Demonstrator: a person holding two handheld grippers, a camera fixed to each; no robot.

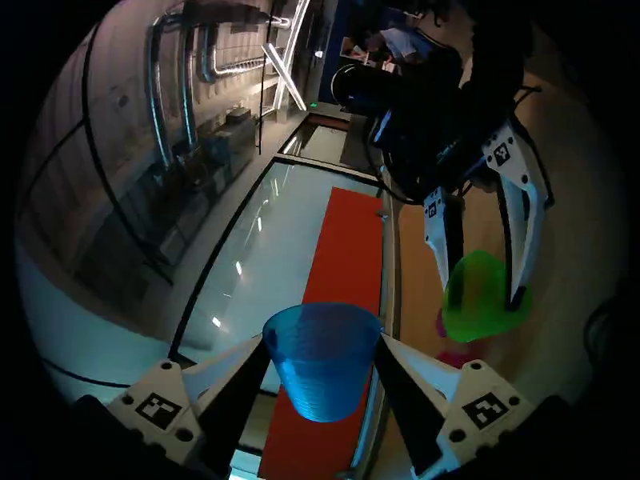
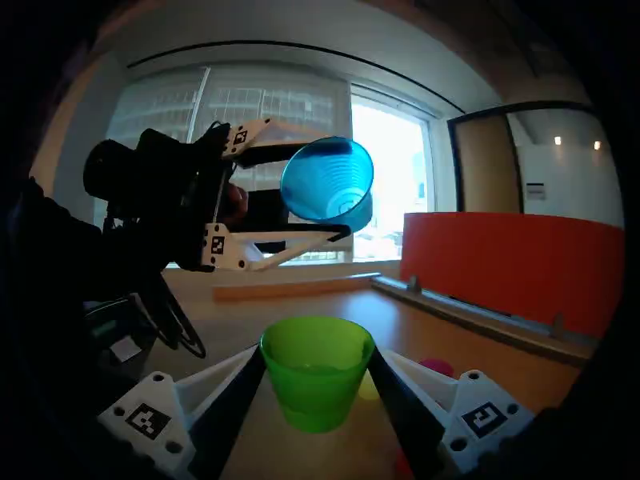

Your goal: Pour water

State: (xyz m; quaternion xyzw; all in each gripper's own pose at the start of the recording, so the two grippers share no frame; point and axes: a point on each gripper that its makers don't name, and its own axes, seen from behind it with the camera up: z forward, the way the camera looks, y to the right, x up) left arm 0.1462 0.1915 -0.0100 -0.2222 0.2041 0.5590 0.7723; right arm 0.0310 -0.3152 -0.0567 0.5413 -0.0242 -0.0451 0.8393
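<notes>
My left gripper point(image 1: 322, 370) is shut on a blue ribbed cup point(image 1: 322, 364), turned on its side, so the room looks rolled over in the left gripper view. In the right gripper view that same blue cup point(image 2: 328, 182) hangs tipped over, its mouth facing me, above and behind the green cup, held by the left gripper point(image 2: 332, 188) and a dark-sleeved hand. My right gripper point(image 2: 318, 376) is shut on a green cup point(image 2: 318, 368), upright over the wooden table point(image 2: 448, 336), with liquid inside. From the left gripper view the green cup point(image 1: 478, 296) sits between the right gripper's point(image 1: 482, 292) fingers.
A red divider panel point(image 2: 520, 264) runs along the table's far right edge on a metal rail. Small pink point(image 2: 438, 366) and yellow point(image 2: 368, 388) things lie on the table behind the green cup. Large windows point(image 2: 384, 184) are behind. A black cable point(image 2: 172, 320) lies at left.
</notes>
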